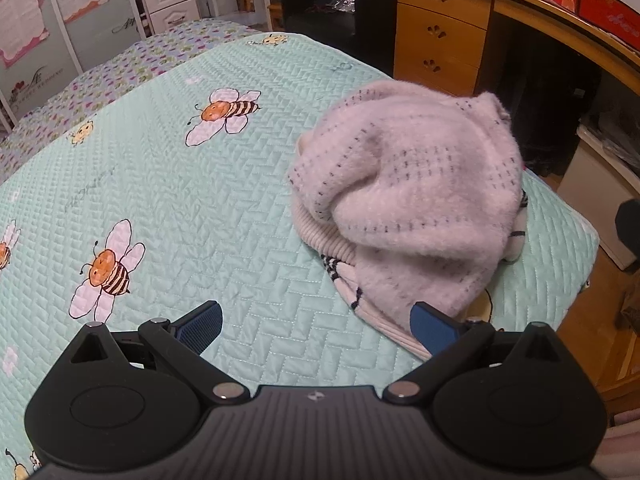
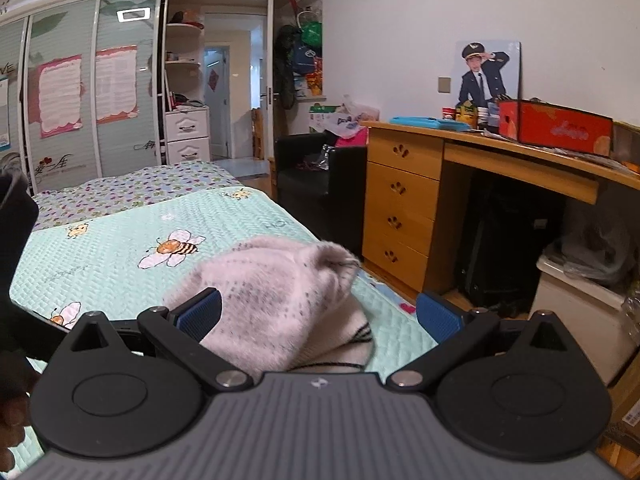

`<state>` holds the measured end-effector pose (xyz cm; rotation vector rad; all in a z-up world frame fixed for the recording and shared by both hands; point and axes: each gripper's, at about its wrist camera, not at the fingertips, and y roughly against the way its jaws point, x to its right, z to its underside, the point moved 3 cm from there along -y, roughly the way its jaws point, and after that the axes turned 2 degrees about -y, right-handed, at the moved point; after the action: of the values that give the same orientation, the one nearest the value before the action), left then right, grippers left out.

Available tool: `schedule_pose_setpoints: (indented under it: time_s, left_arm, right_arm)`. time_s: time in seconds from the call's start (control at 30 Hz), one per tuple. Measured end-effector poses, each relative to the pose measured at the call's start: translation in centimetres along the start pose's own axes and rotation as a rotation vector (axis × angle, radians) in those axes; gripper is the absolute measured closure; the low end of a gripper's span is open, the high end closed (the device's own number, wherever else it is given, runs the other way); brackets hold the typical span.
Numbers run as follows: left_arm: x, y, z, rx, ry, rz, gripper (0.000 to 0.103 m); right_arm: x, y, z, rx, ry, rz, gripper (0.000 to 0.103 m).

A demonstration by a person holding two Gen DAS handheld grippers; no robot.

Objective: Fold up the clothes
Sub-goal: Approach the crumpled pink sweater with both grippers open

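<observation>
A crumpled pink fuzzy sweater (image 1: 404, 200) sits heaped on the right side of a mint quilted bedspread (image 1: 180, 184) printed with cartoon bees, close to the bed's right edge and the wooden desk (image 2: 404, 200) beyond it. The left gripper (image 1: 316, 326) hovers low over the quilt at the near edge of the heap, jaws spread wide and holding nothing; its right blue pad lies just beside, possibly touching, the garment's ribbed hem, while the left pad hangs over bare quilt. The right gripper (image 2: 318, 318), seen from its own camera, is likewise fully spread and empty, poised above the near side of the mound with the sweater showing between its fingers. A striped piece of fabric peeks out beneath the pink knit; whether it is a second garment cannot be told. Both tools appear positioned to seize the bundle's edges, since it must be spread flat before any fold is made.
</observation>
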<state>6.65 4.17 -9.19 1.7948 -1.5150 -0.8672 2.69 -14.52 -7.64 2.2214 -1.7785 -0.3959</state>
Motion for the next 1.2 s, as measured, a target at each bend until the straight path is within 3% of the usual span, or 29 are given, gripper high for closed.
schedule_pose_setpoints:
  time_s: [0.13, 0.3, 0.4, 0.57, 0.67, 0.73, 0.93, 1.1, 1.2]
  left_arm:
    - [-0.6, -0.5, 0.0, -0.010, 0.008, -0.008, 0.000]
    - [-2.6, -2.3, 1.4, -0.108, 0.087, 0.022, 0.000]
    - [-4.5, -3.7, 3.3, -0.180, 0.166, 0.047, 0.002]
    - [-6.8, -4.2, 6.0, -0.216, 0.215, -0.003, 0.007]
    - [-7.8, -3.5, 6.6, -0.189, 0.177, -0.081, 0.007]
    - [-8.4, -2.7, 6.5, -0.158, 0.166, -0.093, 0.007]
    - [-9.0, -1.4, 5.9, -0.074, 0.182, -0.068, 0.007]
    - [-8.0, -1.2, 5.8, -0.072, 0.161, -0.035, 0.007]
    - [-8.0, -1.1, 5.8, -0.071, 0.179, -0.002, 0.007]
  right_arm:
    - [-0.4, -0.7, -0.3, -0.001, 0.002, -0.006, 0.000]
    - [-0.6, -1.8, 0.7, 0.056, 0.052, -0.046, 0.000]
    - [-1.1, -3.1, 1.5, 0.017, 0.122, -0.061, 0.000]
    - [-2.5, -4.5, 2.4, -0.031, 0.172, -0.110, 0.002]
    - [-2.5, -5.3, 2.9, -0.087, 0.124, -0.119, 0.003]
    - [-2.3, -5.8, 3.4, -0.122, 0.086, -0.115, 0.004]
    - [-0.3, -7.3, 3.7, -0.168, -0.050, -0.114, 0.004]
    - [2.4, -11.0, 2.1, -0.199, -0.263, -0.109, 0.021]
    - [3.4, -13.7, 1.6, -0.226, -0.305, -0.066, 0.024]
